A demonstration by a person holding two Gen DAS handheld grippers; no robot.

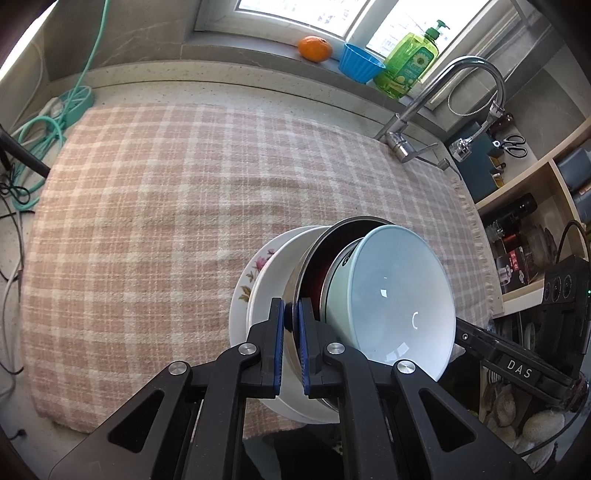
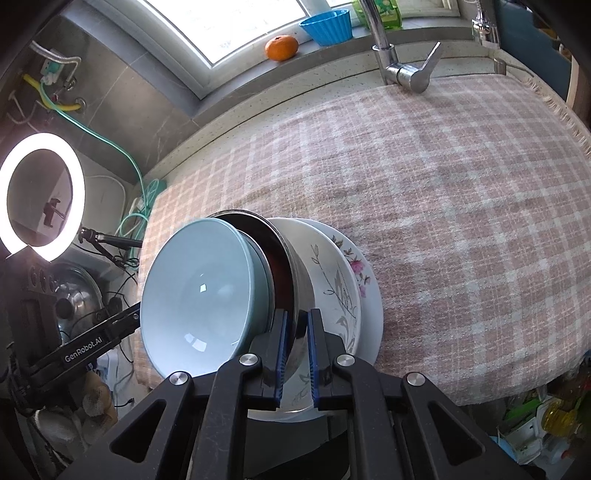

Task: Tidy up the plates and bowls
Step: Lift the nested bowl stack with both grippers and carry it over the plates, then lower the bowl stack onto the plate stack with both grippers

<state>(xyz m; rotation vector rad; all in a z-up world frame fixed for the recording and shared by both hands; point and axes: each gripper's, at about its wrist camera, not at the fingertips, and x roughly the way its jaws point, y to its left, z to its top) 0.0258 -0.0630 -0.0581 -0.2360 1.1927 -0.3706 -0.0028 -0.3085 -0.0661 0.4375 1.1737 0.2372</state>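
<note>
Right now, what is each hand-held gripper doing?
Left hand-held gripper: closed on the metal bowl rim.
Right hand-held gripper: closed on the same metal bowl rim.

daylight floods in from the window, blown out white. a ring light glares at left. highlights glint on the pale blue bowl. fisheye bending and dark vignetting mark the edges.

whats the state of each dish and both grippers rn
left gripper: shut on steel bowl rim
right gripper: shut on steel bowl rim
steel bowl: tilted, nested in white bowl
blue bowl: tilted, nested inside steel bowl
flowered plate: under the stack
</note>
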